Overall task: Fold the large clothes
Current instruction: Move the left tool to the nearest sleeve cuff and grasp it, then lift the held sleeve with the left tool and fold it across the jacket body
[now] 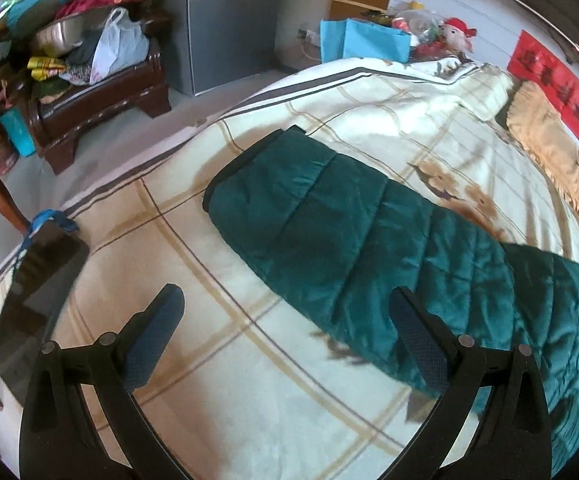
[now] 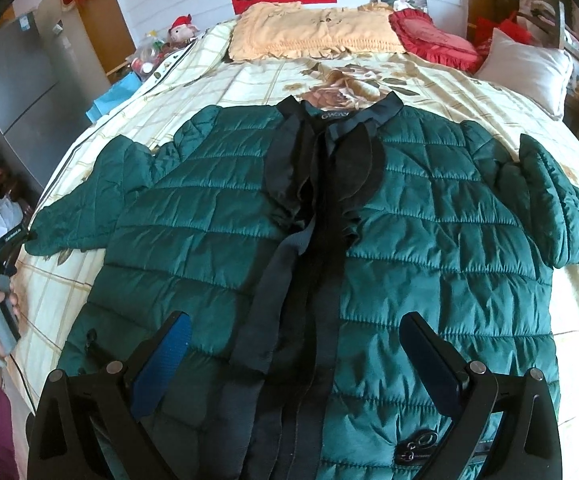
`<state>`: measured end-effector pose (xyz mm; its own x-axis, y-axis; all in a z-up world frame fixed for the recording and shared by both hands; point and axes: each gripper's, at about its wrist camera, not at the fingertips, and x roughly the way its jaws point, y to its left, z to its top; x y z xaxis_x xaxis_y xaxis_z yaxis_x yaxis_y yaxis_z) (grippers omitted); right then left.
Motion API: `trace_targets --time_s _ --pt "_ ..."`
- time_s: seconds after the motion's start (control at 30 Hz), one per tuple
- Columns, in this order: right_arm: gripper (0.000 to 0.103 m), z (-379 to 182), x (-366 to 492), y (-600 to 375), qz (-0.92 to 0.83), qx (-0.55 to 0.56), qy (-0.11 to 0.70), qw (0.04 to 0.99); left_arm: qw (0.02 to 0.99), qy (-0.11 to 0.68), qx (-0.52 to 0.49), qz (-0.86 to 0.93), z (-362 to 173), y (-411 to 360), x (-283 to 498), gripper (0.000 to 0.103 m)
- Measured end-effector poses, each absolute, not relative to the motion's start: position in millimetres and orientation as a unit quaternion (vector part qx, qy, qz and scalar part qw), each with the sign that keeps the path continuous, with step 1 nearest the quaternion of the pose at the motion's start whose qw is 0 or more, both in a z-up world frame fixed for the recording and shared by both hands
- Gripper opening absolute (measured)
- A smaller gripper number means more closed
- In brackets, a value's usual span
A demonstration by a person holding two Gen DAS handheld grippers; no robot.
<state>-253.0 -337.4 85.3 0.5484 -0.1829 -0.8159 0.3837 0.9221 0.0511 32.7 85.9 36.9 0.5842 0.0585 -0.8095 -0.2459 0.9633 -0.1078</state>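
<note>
Cream bedding with a tan grid and brown rose print covers the bed [image 2: 249, 76], which fills both views. Spread face up across its middle lies a dark green quilted jacket [image 2: 429, 216], collar toward the headboard end, black front placket running down the centre, hem at the foot edge. One sleeve [image 1: 329, 216] stretches out toward the bed's left edge, its black cuff well short of that edge; the other sleeve reaches toward the right edge.

At the head edge sit a tan fringed pillow cover [image 2: 313, 28], a red frilled cushion [image 2: 429, 36] and a white pillow [image 2: 529, 68]. A dark tablet-like slab [image 1: 37, 300] rests near the bed's left edge.

Beside the bed, a blue open bag [image 1: 365, 40] stands on the floor; what it holds cannot be made out. On a dark wooden stool [image 1: 101, 100] sit a metal bowl [image 1: 61, 34] and a white plastic bag [image 1: 119, 44], contents hidden.

The left gripper [image 1: 289, 320] has its jaws spread wide over the bedding and the sleeve's lower part, pinching nothing. The right gripper [image 2: 295, 344] is likewise spread wide above the jacket's hem, straddling the placket.
</note>
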Motion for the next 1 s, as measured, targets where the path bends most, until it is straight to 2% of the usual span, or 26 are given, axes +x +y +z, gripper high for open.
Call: trace_targets --time_s 0.17,0.3,0.4,0.5,0.57,0.63,0.67,0.7,0.73,0.83,1.0 --pt "0.103 86 -252 -337 -0.163 0.111 0.448 0.872 0.880 0.452 -0.114 0.093 30 91 48 0.102" --pt "0.103 85 -251 -336 -0.163 0.110 0.451 0.871 0.880 0.450 -0.126 0.086 27 92 61 0.098" --pt "0.103 84 -249 -335 -0.160 0.111 0.455 0.869 0.875 0.459 -0.140 0.073 21 92 75 0.089" --pt "0.103 83 -248 -334 -0.160 0.111 0.458 0.868 0.875 0.454 -0.153 0.076 19 93 81 0.084" --pt "0.103 82 -248 -334 -0.161 0.111 0.459 0.867 0.877 0.448 -0.156 0.078 19 93 82 0.075" --pt "0.103 81 -247 -334 -0.162 0.111 0.461 0.865 0.880 0.443 -0.151 0.078 21 93 84 0.052" --pt "0.103 80 -246 -335 -0.163 0.111 0.462 0.865 0.881 0.441 -0.150 0.075 22 93 84 0.045" --pt "0.103 80 -246 -335 -0.163 0.111 0.463 0.864 0.882 0.441 -0.151 0.063 23 93 85 0.028" --pt "0.103 79 -245 -336 -0.163 0.112 0.464 0.864 0.883 0.441 -0.151 0.056 25 92 85 0.020" --pt "0.103 78 -244 -336 -0.161 0.115 0.464 0.864 0.891 0.428 -0.149 0.041 39 88 76 0.016" --pt "0.103 77 -246 -337 -0.158 0.119 0.462 0.864 0.906 0.397 -0.148 -0.005 71 74 53 0.014"
